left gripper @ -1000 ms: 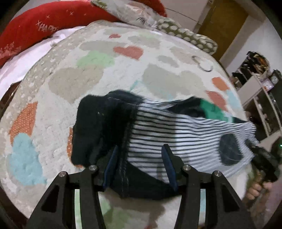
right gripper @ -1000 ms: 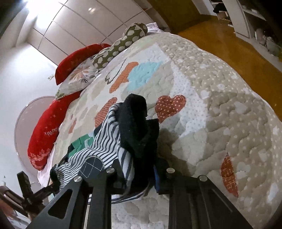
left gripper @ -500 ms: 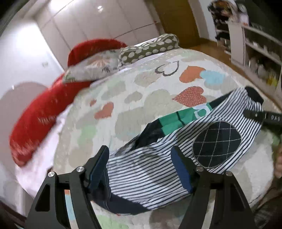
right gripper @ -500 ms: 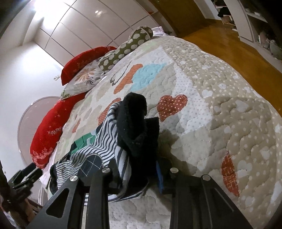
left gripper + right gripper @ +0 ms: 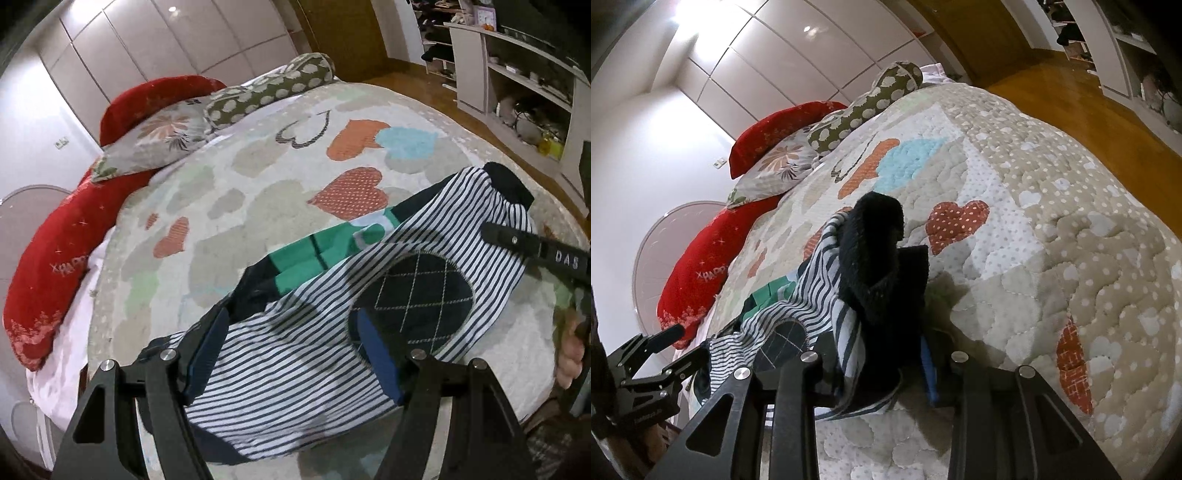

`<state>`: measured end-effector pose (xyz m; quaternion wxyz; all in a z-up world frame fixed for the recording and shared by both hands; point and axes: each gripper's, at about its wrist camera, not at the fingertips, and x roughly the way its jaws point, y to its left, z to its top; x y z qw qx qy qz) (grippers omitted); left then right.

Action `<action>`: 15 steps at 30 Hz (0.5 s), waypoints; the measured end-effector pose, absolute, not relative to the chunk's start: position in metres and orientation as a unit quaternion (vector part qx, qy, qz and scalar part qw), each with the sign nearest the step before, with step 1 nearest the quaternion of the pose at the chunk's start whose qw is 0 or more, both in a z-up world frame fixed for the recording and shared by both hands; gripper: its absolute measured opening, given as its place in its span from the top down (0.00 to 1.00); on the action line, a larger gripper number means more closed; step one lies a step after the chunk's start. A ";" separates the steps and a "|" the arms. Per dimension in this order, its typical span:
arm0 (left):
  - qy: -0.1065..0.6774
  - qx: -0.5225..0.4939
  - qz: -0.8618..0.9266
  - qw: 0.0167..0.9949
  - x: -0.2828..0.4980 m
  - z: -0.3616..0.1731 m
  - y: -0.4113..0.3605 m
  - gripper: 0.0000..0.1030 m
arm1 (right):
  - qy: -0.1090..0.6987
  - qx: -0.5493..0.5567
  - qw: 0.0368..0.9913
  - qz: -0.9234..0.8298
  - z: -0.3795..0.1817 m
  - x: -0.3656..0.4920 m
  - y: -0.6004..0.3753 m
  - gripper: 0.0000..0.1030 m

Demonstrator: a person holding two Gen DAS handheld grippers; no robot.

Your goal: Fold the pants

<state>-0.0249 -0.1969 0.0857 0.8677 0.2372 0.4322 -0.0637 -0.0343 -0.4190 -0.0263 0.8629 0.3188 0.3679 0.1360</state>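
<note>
The pants (image 5: 317,343) lie on the quilt (image 5: 236,206) near the bed's lower edge, filling the lower middle of the left view; striped cloth with a dark diamond patch (image 5: 413,299) and a green panel (image 5: 310,258) showing under it; their long axis runs from the lower left of that frame up to the dark cuff (image 5: 506,184) at the upper right.

The left gripper (image 5: 291,354) stands wide apart, its blue pads (image 5: 207,350) straddling the striped cloth at the lower-left end; the cloth passes between them, but the fingers do not look pressed on it, so I judge it holds nothing.

The right gripper (image 5: 882,354) is closed on a bunch of striped cloth and dark cuff (image 5: 875,258) at the other end; the cuff stands up out of the jaws in the middle of the right view; in the left view this gripper comes in from the right edge, lying over the stripes.

So each gripper sits at one end of the long axis; the fold likely turns on carrying the held cuff end along that axis toward the left gripper, which is nearer the free end and would have to pin it.

No containers on the bed; pillows (image 5: 173,125) lie at the upper left, shelves (image 5: 517,74) at the upper right.
</note>
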 end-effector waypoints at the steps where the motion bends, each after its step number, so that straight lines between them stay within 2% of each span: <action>1: 0.435 0.234 -0.068 0.867 -0.022 0.086 -0.198 0.31 | 0.367 0.318 0.863 0.137 -0.026 -0.034 -0.419 0.66; 5: 0.463 0.186 -0.119 0.858 0.003 0.091 -0.205 0.31 | 0.362 0.314 0.866 0.139 -0.025 -0.035 -0.417 0.62; 7: 0.485 0.152 -0.150 0.848 0.023 0.094 -0.213 0.31 | 0.357 0.307 0.870 0.145 -0.024 -0.036 -0.413 0.54; 10: 0.507 0.117 -0.192 0.832 0.050 0.095 -0.237 0.31 | 0.353 0.291 0.876 0.150 -0.022 -0.036 -0.408 0.47; 15: 0.531 0.119 -0.269 0.795 0.082 0.076 -0.297 0.31 | 0.352 0.281 0.880 0.151 -0.021 -0.036 -0.405 0.44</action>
